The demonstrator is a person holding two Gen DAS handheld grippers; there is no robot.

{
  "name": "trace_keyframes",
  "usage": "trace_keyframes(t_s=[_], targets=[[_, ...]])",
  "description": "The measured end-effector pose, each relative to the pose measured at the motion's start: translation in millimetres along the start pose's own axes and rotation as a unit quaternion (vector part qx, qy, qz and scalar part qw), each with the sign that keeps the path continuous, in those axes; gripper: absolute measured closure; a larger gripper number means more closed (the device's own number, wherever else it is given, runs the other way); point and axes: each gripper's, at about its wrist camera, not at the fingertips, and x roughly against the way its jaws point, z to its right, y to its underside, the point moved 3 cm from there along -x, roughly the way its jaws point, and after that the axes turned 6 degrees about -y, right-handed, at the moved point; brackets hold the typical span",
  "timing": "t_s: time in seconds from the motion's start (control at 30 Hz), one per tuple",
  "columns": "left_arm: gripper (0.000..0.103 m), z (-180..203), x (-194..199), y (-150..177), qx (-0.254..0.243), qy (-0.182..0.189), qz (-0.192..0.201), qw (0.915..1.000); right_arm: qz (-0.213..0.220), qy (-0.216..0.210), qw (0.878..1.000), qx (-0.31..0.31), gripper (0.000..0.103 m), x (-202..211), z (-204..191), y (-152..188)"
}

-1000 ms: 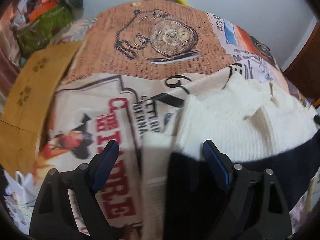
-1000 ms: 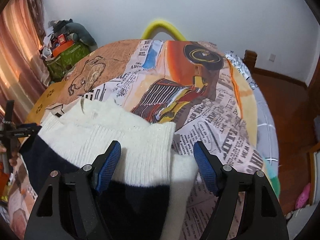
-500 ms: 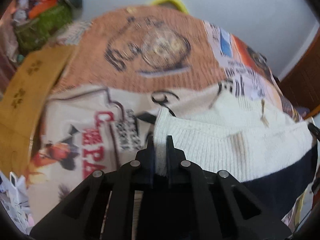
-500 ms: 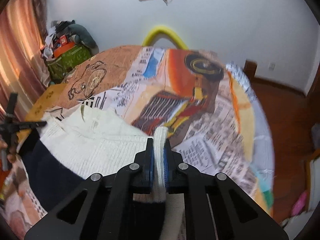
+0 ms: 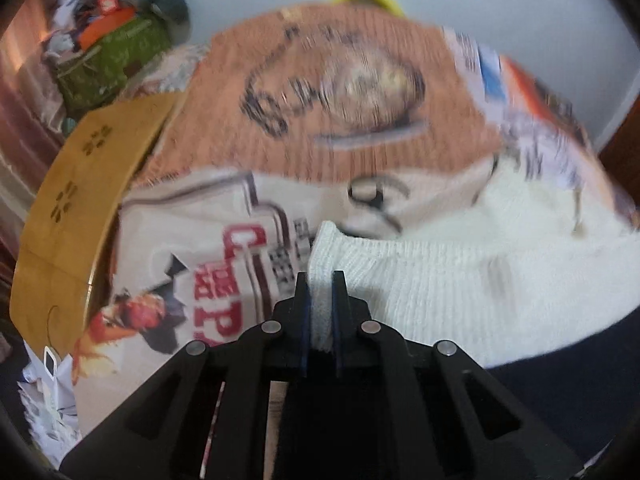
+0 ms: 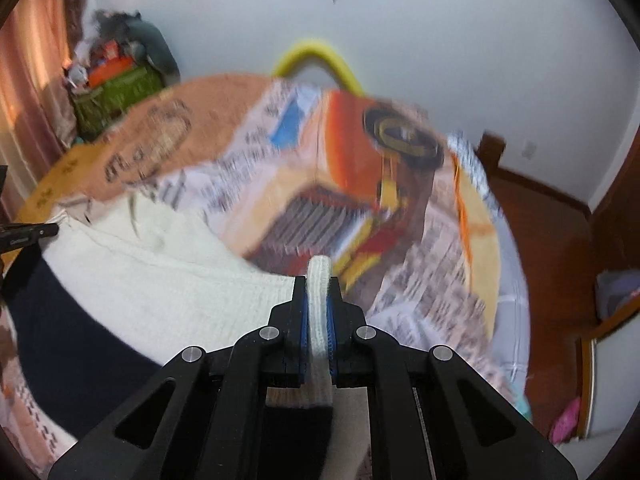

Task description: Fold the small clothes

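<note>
- While both of my grippers point down at the bed, my left gripper (image 5: pixel 320 280) has its jaws pressed together on a fold of the cream-and-navy knit sweater (image 5: pixel 460 280), pinching its white ribbed edge between the blue pads.
- My right gripper (image 6: pixel 319 284) pinches the same sweater (image 6: pixel 160 280) too; a loop of white ribbing sticks up just past the tips of the closed jaws.
- Between my two grips the sweater lies on the printed bedspread (image 6: pixel 420 248), its navy part nearest me and its cream part further out, spread toward the middle of the bed.
- In the right wrist view, the tip of my left gripper (image 6: pixel 28 234) shows at the far left edge, right at the sweater's other side.
- Beyond the sweater, the bedspread shows red lettering (image 5: pixel 236 280) to the left, then a pocket-watch drawing (image 5: pixel 360 84) on an orange-brown patch, blurred.
- Left of the bed a tan cardboard panel (image 5: pixel 80 200) leans along the edge.
- Further off, a yellow curved tube (image 6: pixel 316 56) rises behind the bed against the white wall (image 6: pixel 440 20).
- A pile of clutter with a green bag (image 6: pixel 116 92) sits in the far left corner, beside a pink curtain (image 6: pixel 28 80).
</note>
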Motion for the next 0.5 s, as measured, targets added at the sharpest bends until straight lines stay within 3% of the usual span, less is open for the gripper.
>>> trace_keyframes(t_s=[0.1,0.2,0.3,0.4,0.5], targets=[[0.091,7.9,0.4,6.5,-0.036,-0.012,0.008,0.9993,-0.005,0.0,1.0,0.002,0.094,0.3,0.7,6.5],[0.088,5.4,18.2,5.6,-0.041,-0.008,0.023,0.9988,0.009,0.014,1.0,0.006,0.083,18.5,0.0,2.0],[0.078,-0.3,42.1,3.0,-0.035,-0.001,0.039,0.9986,0.047,0.023,0.999,0.012,0.067,44.8,-6.7,-6.8],[0.062,-2.7,72.4,-1.3,-0.021,0.015,0.069,0.9973,0.09,-0.009,0.996,0.021,0.062,74.5,-25.8,-13.9],[0.053,5.4,99.6,-3.8,-0.021,0.033,0.099,0.9943,0.099,-0.051,0.993,0.033,0.058,85.8,-50.6,-17.2]])
